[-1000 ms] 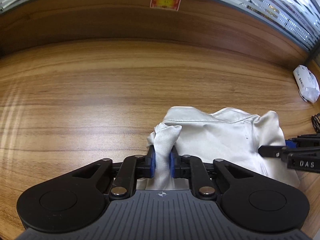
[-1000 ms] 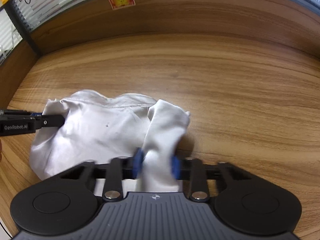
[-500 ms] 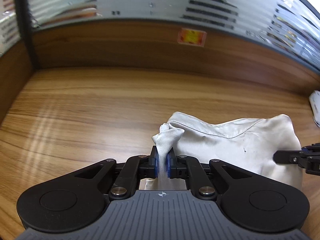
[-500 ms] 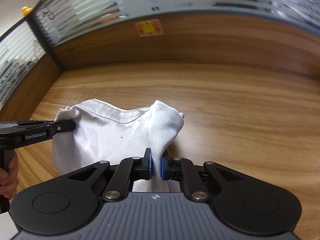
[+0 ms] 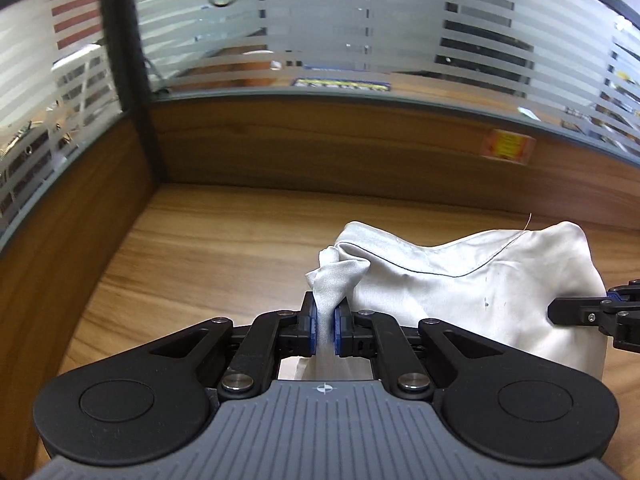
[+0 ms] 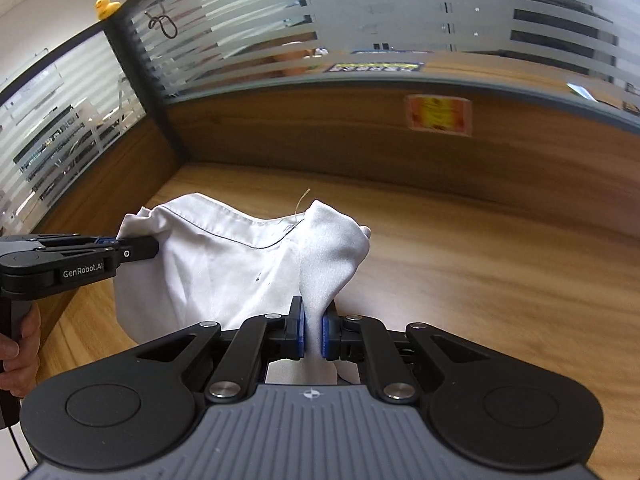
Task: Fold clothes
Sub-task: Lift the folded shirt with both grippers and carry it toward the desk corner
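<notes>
A wooden desk [image 5: 224, 248] with a lengthwise grain fills the lower part of both views, closed in at the back and on the left by low wooden panels [image 5: 320, 140] topped with striped frosted glass [image 5: 360, 32]. An orange sticker [image 6: 438, 114] is stuck on the back panel, a wire hook [image 6: 162, 22] hangs on the glass, and a small yellow rubber duck [image 6: 106, 6] sits on top of the dark corner post.

A white garment [image 5: 460, 280] with a thin dark seam line and a few small dark specks is bunched over the desk between the two tools; a loose thread sticks up from its top edge.

The left gripper [image 5: 325, 320] has its blue pads almost together, pinching a twisted corner of the garment. The right gripper [image 6: 313, 334] is just as narrow, clamped on the opposite corner, which rises in a peak above the pads. A hand [image 6: 18, 344] on the left gripper's handle shows at the edge of the right view
</notes>
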Available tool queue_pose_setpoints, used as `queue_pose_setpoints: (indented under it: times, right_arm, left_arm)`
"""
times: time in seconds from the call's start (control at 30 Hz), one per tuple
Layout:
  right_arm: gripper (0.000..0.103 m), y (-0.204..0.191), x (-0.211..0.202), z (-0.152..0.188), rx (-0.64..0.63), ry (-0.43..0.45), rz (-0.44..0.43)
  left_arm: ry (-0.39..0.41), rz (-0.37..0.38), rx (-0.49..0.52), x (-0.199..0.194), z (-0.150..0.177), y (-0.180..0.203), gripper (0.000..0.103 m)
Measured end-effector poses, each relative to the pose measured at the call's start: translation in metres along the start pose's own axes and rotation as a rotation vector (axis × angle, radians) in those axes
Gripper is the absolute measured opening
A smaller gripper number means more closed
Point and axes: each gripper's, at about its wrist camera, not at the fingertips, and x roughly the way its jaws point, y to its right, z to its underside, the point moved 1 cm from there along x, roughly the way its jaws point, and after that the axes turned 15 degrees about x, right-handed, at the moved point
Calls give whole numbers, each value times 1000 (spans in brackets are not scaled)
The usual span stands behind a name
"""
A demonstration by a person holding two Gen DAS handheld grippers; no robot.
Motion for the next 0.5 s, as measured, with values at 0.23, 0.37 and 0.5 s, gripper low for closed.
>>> queue_pose_setpoints:
  times: [0.23,0.37,0.5]
  right_arm:
    - [8,-45,54,-28,23,22,11]
    - [8,-70,85,-46,16,31,8]
    - [8,-91,115,-63,-1,36,10]
  left_arm:
    - [8,-18,35,39,-22,-69,9]
    - [8,-36,40,62,-35,-107,9]
    - [10,-58,12,79,-45,-137,9]
